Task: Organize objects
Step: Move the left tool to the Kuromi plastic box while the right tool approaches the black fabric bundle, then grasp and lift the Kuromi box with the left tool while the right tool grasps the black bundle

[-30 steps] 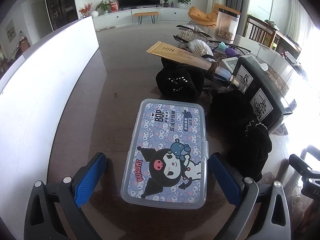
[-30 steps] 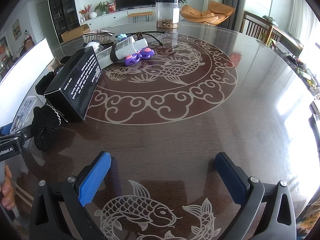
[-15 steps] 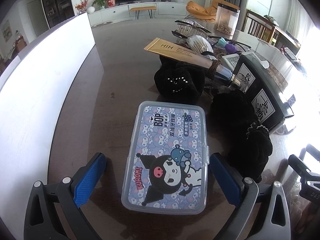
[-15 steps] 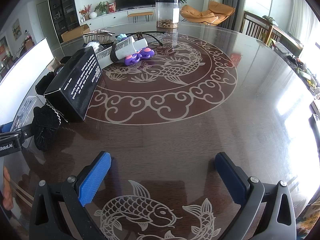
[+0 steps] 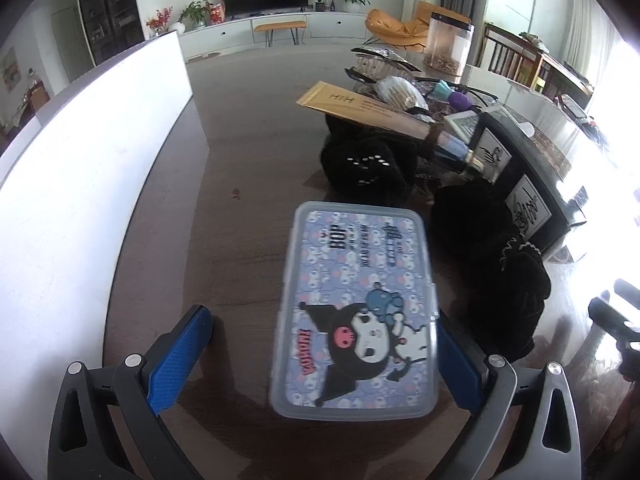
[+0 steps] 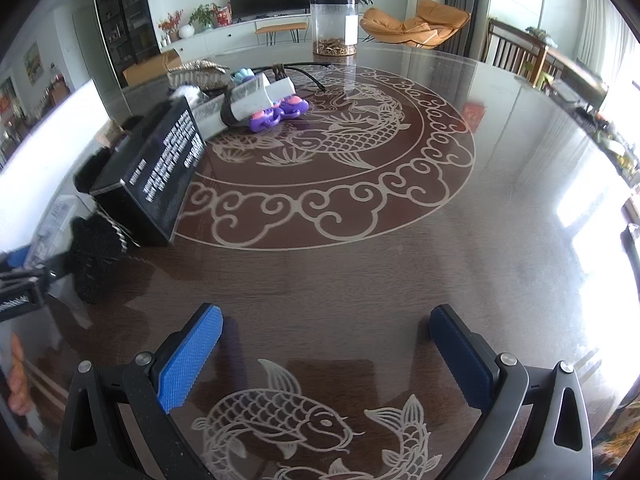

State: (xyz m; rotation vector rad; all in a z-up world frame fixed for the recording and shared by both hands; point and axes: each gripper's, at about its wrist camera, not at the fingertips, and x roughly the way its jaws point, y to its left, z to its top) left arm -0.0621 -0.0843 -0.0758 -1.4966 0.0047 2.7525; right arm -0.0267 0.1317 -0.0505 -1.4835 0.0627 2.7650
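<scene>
A clear plastic box with a cartoon lid point(image 5: 356, 312) lies flat on the dark table between the open fingers of my left gripper point(image 5: 324, 356). The right finger point(image 5: 460, 364) is at or against the box's right side; the left finger point(image 5: 176, 360) stands well apart from it. My right gripper point(image 6: 326, 354) is open and empty above a fish pattern on the table. The box shows faintly at the left edge of the right wrist view point(image 6: 56, 216).
Black fluffy items point(image 5: 368, 168) point(image 5: 504, 288), a black printed box point(image 5: 520, 184) point(image 6: 156, 172), a gold packet point(image 5: 352, 104), a purple toy point(image 6: 276, 114) and a clear jar point(image 6: 334, 26) crowd the table. A white board point(image 5: 88, 168) stands along the left.
My left gripper has shifted left and a little forward, so the cartoon box now lies toward its right finger. The right gripper has barely moved.
</scene>
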